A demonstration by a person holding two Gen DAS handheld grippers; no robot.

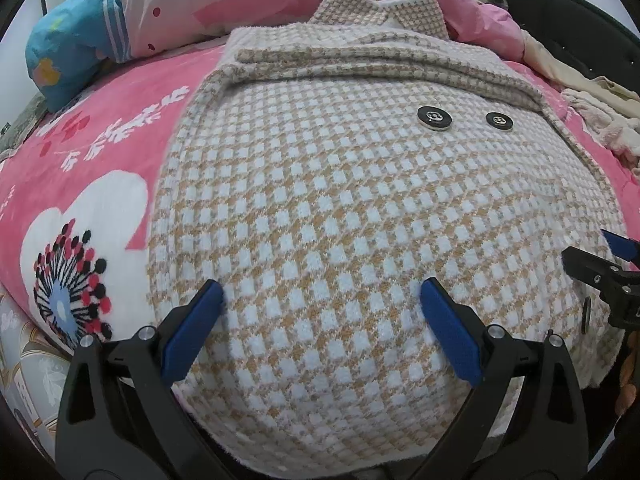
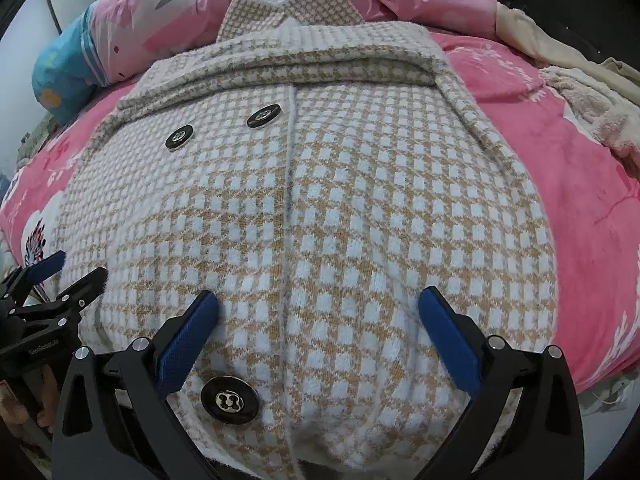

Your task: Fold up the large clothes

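because the houndstooth coat [image 1: 340,208] lies flat on the pink blanket [image 1: 120,120] with its sleeves folded across the chest, i hold my left tongs [image 1: 322,304] and right tongs [image 2: 318,312] spread wide over the near hem, likely to pinch both corners and fold it up toward the collar. i can't read any writing on the buttons [image 2: 229,400]; tiny lettering on the other tongs' body is illegible.

light: even, soft | shadows: faint | focus: sharp centre | edges: fisheye bulge, black corners
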